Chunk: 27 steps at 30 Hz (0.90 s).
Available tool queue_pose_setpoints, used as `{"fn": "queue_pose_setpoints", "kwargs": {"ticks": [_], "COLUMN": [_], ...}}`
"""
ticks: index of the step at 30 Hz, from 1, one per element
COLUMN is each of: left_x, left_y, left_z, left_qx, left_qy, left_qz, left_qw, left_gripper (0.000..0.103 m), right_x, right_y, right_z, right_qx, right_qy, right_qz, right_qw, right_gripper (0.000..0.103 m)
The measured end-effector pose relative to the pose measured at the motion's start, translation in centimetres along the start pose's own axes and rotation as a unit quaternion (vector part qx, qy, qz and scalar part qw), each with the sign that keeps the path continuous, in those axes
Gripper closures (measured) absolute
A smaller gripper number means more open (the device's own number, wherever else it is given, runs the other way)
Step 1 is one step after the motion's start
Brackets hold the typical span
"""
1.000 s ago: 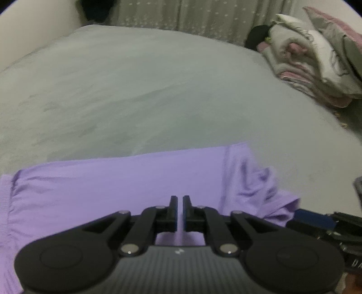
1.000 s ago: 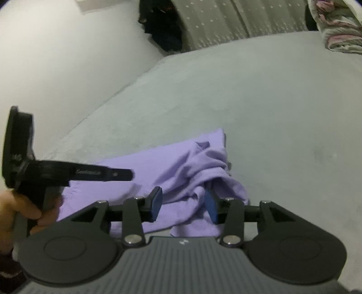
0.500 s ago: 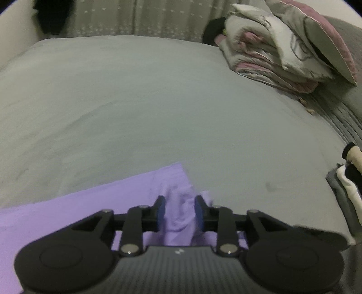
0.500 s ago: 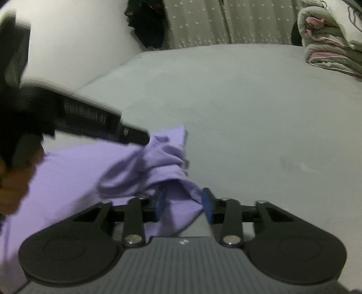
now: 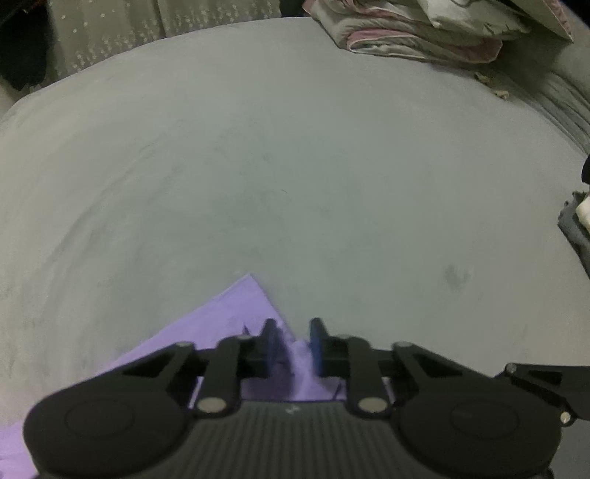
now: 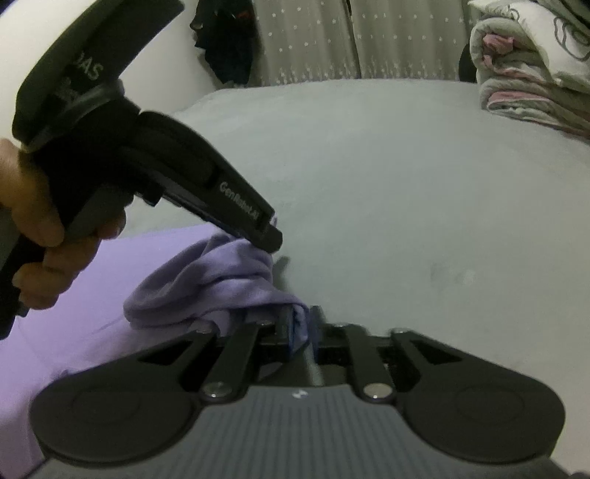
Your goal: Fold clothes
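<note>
A purple garment (image 5: 228, 320) lies on the grey bed (image 5: 295, 165). My left gripper (image 5: 293, 344) straddles a bunched fold near the garment's corner, with a narrow gap left between the jaws. In the right wrist view the left gripper (image 6: 271, 239) presses down on the top of a raised purple bunch (image 6: 206, 283). My right gripper (image 6: 300, 328) is shut on the lower edge of that bunch. The rest of the garment (image 6: 73, 294) spreads flat to the left.
Folded bedding (image 5: 424, 33) is piled at the far right of the bed, also seen in the right wrist view (image 6: 534, 73). A dotted curtain (image 6: 313, 37) and dark hanging clothes (image 6: 225, 40) are behind. A dark item (image 5: 579, 224) lies at the right edge.
The right gripper has closed on the purple bunch. The left gripper has swung right to the garment's corner and come down on the bunch, its jaws wider than a second ago.
</note>
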State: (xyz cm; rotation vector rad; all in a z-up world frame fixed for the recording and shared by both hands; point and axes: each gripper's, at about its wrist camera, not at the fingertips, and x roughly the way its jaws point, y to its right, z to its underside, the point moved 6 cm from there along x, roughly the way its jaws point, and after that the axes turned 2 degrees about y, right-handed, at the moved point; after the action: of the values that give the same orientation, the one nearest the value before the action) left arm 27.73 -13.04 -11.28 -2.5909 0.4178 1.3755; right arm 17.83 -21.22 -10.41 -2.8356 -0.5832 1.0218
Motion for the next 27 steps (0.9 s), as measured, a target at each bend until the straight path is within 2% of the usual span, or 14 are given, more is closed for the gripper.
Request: {"fn": "queue_pose_setpoints", "kwargs": {"ticks": [2,6,7,8,9,11,15,21,24,27], "left_x": [0.1,-0.2,-0.3,-0.5,-0.6,-1.1,-2.7,-5.6,-6.3,-6.7], "left_y": [0.1,0.1,0.1,0.1,0.0,0.0,-0.1,0.4,1.4,1.5], "left_z": [-0.1,-0.5,-0.6,-0.6,-0.8,-1.2,-2.5,-4.7,-5.4,-4.3], "left_qx": [0.007,0.014,0.012,0.008,0.004,-0.005,-0.026,-0.058,-0.055,-0.047], "left_qy": [-0.001,0.014,0.019,0.024,0.030,0.045,0.092,0.172,0.191,0.195], "left_qz": [-0.003,-0.011,-0.009,-0.007,-0.004,0.002,0.019,0.060,0.070,0.066], "left_qw": [1.0000,0.9997,0.9997,0.9996,0.9995,0.9990,0.9952,0.9815,0.9775,0.9775], "left_gripper": [0.100,0.101,0.102,0.102,0.102,0.102,0.102,0.102,0.102,0.102], "right_x": [0.3,0.6,0.4,0.4,0.4,0.1,-1.9,-5.4,-6.6,-6.4], "right_y": [-0.1,-0.3,-0.6,-0.6,-0.6,-0.3,1.5,4.8,5.5,4.9], "right_z": [0.0,0.2,0.5,0.6,0.6,0.2,-1.1,-2.9,-3.3,-3.5], "right_qx": [0.000,-0.004,-0.009,-0.013,-0.013,-0.006,0.008,0.039,0.051,0.046], "right_qy": [0.002,0.018,0.023,0.026,0.027,0.041,0.092,0.167,0.188,0.184], "right_qz": [-0.002,-0.001,0.000,0.001,0.002,0.008,0.061,0.151,0.160,0.151], "right_qw": [1.000,1.000,1.000,1.000,1.000,0.999,0.994,0.974,0.968,0.970], "right_gripper": [0.072,0.068,0.072,0.092,0.101,0.100,0.101,0.101,0.101,0.101]}}
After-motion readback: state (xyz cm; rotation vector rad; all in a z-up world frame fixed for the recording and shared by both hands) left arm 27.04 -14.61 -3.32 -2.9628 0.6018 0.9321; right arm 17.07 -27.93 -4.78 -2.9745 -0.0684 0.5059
